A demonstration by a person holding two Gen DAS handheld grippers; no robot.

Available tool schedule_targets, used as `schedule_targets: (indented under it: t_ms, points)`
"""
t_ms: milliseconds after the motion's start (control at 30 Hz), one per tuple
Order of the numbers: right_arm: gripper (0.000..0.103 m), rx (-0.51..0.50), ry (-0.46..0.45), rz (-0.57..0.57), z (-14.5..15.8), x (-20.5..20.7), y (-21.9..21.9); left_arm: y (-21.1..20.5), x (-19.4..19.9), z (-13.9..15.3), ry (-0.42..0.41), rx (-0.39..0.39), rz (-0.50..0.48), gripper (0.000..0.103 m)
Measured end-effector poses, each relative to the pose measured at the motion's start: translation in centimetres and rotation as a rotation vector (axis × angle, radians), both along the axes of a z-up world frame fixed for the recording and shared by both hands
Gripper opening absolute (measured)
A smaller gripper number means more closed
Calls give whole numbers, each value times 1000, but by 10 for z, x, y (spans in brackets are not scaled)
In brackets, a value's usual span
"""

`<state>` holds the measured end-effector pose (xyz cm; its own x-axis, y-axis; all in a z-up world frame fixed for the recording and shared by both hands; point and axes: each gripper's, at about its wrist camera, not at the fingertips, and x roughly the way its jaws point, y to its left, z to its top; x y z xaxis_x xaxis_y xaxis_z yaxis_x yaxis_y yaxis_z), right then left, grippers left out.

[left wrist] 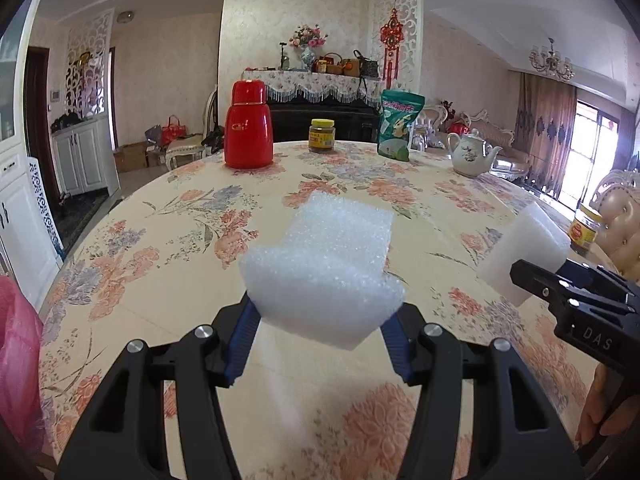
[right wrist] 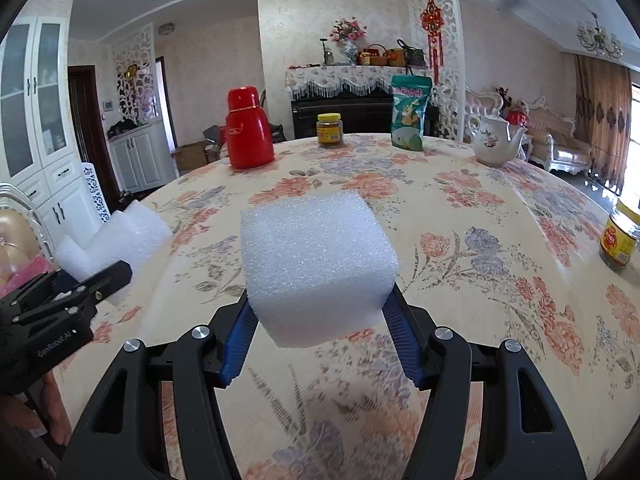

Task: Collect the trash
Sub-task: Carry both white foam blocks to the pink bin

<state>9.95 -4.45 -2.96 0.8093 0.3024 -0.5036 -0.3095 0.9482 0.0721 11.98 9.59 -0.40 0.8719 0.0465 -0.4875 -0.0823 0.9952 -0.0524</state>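
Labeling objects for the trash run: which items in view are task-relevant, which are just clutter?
Task-relevant:
- stepped foam piece, held in left gripper
- foam cube, held in right gripper

Just lying about on the table:
- red thermos
- small jar
- green snack bag
- teapot
- second jar

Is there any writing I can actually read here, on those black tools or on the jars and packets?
"DAS": on the right hand-held gripper, seen from the left wrist view.
"GenRobot.AI": on the left hand-held gripper, seen from the right wrist view.
Green snack bag: print too blurred to read.
Yellow-lidded jar and the second jar: labels too small to read.
Red thermos: gold logo, unreadable.
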Motion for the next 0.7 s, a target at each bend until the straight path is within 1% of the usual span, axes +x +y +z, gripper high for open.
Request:
schedule_targets:
  t_ms: [167, 400, 533, 700]
  points:
    - [59, 28, -23, 29, 8, -22, 3, -3, -22, 2, -12, 12, -5, 54]
    - [59, 41, -45, 83, 15, -47, 20, 5, -54, 9, -46, 14, 11, 55]
    - [59, 45, -54, 119, 17, -60, 34, 17, -75, 11, -67, 35, 34, 55]
    - [59, 34, -55, 182, 18, -72, 61, 43, -97, 8, -62, 34, 72, 55]
